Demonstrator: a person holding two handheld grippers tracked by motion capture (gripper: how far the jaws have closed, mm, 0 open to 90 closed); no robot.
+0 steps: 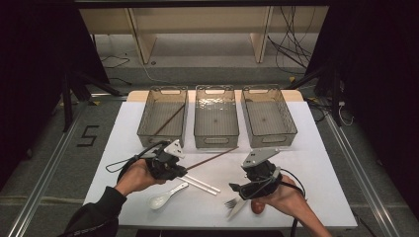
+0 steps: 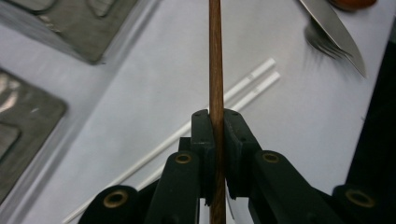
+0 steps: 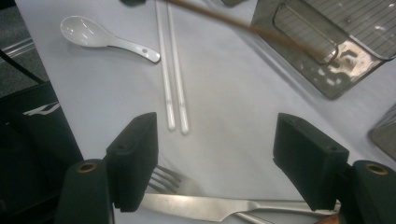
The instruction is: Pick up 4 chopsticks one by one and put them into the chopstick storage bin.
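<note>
High view shows a white counter [image 1: 306, 163] with three see-through grey plastic bins in a row at its far side. The left bin [image 1: 163, 116] has one thin brown stick lying slanted inside it. The middle bin [image 1: 216, 116] and the right bin [image 1: 268, 116] sit beside it.

The left claw [image 1: 184, 170] is clenched on a long brown wooden chopstick [image 1: 212, 158]. In the left gripper view the two black jaws squeeze the chopstick [image 2: 215, 70] from both sides, and it runs straight up between them. In the high view the chopstick sticks out from the claw toward the bins, slanting up to the right, with its far tip just in front of the middle bin. It is lifted off the counter.

The right claw [image 1: 236, 188] is released. In the right gripper view its jaws stand wide apart with nothing between the pads. Just below them lie a silver metal knife [image 3: 210, 207] and a silver metal fork [image 3: 170, 181], crossing each other on the counter.

A pair of thin white chopsticks [image 1: 200, 184] lies side by side between the two claws. A white ceramic soup spoon [image 1: 165, 196] lies just in front of the left hand [image 1: 136, 177]. Something round and reddish-brown [image 1: 257, 207] sits by the right hand [image 1: 284, 195], next to the knife; I cannot tell what it is.
</note>
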